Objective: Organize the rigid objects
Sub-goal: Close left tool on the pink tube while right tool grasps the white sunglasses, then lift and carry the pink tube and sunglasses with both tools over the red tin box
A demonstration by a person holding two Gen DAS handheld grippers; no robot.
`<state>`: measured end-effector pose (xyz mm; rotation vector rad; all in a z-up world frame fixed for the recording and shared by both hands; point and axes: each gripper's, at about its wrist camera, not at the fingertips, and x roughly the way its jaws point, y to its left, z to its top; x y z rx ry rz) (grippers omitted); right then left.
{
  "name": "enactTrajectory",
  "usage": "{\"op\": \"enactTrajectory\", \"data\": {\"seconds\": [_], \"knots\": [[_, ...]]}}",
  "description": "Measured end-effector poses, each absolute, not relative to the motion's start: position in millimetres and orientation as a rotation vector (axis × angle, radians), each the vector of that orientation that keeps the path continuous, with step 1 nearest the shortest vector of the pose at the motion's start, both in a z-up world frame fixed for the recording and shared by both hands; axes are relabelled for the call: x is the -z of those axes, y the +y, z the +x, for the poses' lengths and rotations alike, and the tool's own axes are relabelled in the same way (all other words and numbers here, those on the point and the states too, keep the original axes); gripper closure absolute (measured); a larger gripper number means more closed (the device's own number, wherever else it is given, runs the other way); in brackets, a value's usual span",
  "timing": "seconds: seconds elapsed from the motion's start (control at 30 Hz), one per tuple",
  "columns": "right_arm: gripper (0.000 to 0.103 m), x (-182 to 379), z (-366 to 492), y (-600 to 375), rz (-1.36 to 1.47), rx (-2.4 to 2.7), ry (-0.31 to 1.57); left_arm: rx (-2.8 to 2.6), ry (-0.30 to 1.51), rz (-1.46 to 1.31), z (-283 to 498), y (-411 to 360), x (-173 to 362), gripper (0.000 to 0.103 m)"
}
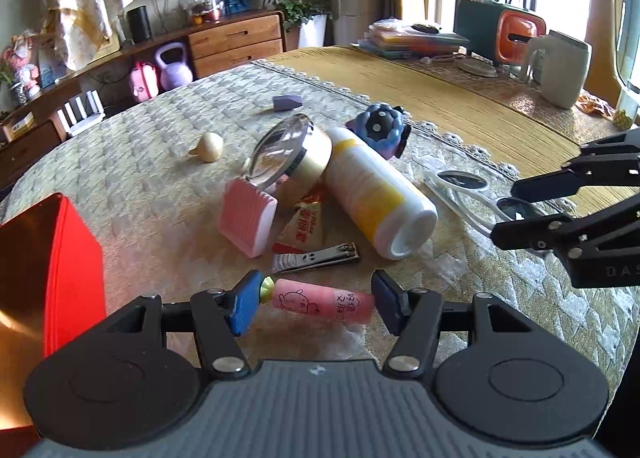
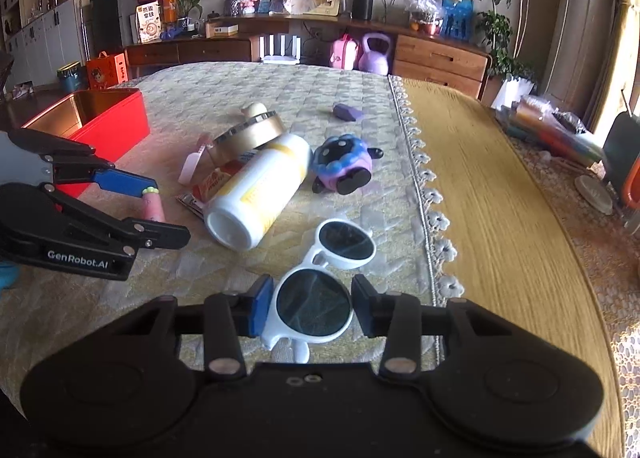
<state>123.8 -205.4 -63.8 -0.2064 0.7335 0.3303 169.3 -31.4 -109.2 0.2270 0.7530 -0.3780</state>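
My left gripper (image 1: 314, 300) is shut on a pink tube with a gold cap (image 1: 320, 300), gripping it end to end just above the cloth; it also shows in the right wrist view (image 2: 154, 206). My right gripper (image 2: 311, 308) straddles one lens of the white sunglasses (image 2: 316, 298), its pads touching the frame on both sides. The sunglasses lie on the cloth and also show in the left wrist view (image 1: 468, 194). A red tin box (image 1: 48, 270) with a gold inside stands open at the left.
On the quilted cloth lie a white and yellow bottle (image 1: 376, 194), a gold round tin (image 1: 296, 158), a pink comb (image 1: 246, 218), nail clippers (image 1: 316, 258), a blue plush toy (image 1: 380, 128), a garlic-shaped piece (image 1: 208, 146) and a purple block (image 1: 286, 101). A white mug (image 1: 560, 70) stands far right.
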Motion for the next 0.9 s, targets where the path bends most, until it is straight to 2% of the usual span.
{"op": "enactTrajectory", "data": {"seconds": [0.23, 0.27, 0.3, 0.33, 0.43, 0.47, 0.57, 0.63, 0.67, 0.77, 0.87, 0.9], "knots": [[0.063, 50.2, 109.3, -202.9, -0.238, -0.309, 0.700, 0.332, 0.744, 0.202, 159.7, -23.4, 93.2, 0.043], [0.067, 48.5, 108.2, -202.7, -0.241, -0.307, 0.698, 0.326, 0.742, 0.201, 158.5, -22.3, 90.6, 0.043], [0.097, 46.8, 107.6, -202.7, -0.243, -0.310, 0.698, 0.320, 0.739, 0.199, 156.9, -20.9, 88.2, 0.043], [0.102, 45.6, 108.1, -202.8, -0.247, -0.288, 0.702, 0.317, 0.737, 0.195, 155.8, -19.6, 85.7, 0.043], [0.103, 45.8, 109.4, -207.1, -0.221, -0.310, 0.713, 0.306, 0.731, 0.184, 152.5, -15.0, 78.7, 0.043], [0.101, 48.9, 110.1, -207.0, -0.227, -0.319, 0.729, 0.302, 0.729, 0.182, 151.4, -13.6, 77.4, 0.043], [0.085, 57.4, 107.9, -214.5, -0.187, -0.318, 0.752, 0.293, 0.733, 0.171, 148.6, -9.0, 75.0, 0.043], [0.084, 60.6, 104.8, -221.0, -0.132, -0.335, 0.771, 0.287, 0.735, 0.169, 147.1, -6.8, 74.4, 0.043], [0.077, 61.7, 103.3, -222.8, -0.112, -0.343, 0.774, 0.283, 0.736, 0.169, 146.2, -5.7, 74.4, 0.043], [0.050, 63.3, 100.7, -222.5, -0.076, -0.357, 0.769, 0.280, 0.738, 0.165, 145.4, -3.3, 74.4, 0.043], [0.045, 65.0, 100.3, -217.4, -0.045, -0.387, 0.767, 0.275, 0.743, 0.156, 145.7, -2.1, 75.0, 0.043], [0.040, 66.3, 101.1, -213.7, -0.042, -0.391, 0.770, 0.275, 0.744, 0.155, 145.4, -1.6, 75.6, 0.043]]}}
